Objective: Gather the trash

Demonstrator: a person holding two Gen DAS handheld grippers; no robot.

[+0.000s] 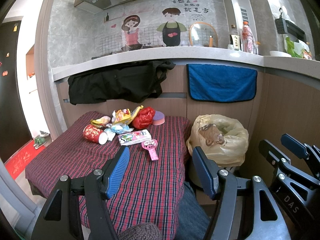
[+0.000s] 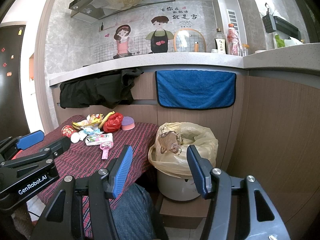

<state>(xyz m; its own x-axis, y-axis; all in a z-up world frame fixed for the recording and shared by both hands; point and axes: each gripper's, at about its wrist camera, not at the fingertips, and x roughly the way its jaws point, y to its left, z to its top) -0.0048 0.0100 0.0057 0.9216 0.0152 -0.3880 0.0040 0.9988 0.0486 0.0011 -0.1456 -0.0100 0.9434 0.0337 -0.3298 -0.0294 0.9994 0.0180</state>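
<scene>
Left wrist view
Trash: crumpled wrappers (image 1: 122, 117), a red bag (image 1: 143, 117) and a tipped red paper cup (image 1: 95, 134) lie clustered at the far end of the plaid-covered desk (image 1: 80, 160).
Bin: lined bin (image 1: 220, 140) stands just beside the desk's right edge.
Left claw (image 1: 160, 168): spread wide, empty, above the desk.

Right wrist view
Trash: same cluster, red paper cup (image 2: 69, 133) at its left.
Right claw (image 2: 160, 166): spread wide, empty, near the lined bin (image 2: 184, 152).

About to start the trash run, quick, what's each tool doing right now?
Left tool: open, holding nothing, above the table.
Right tool: open, holding nothing, in front of the bin.
</scene>
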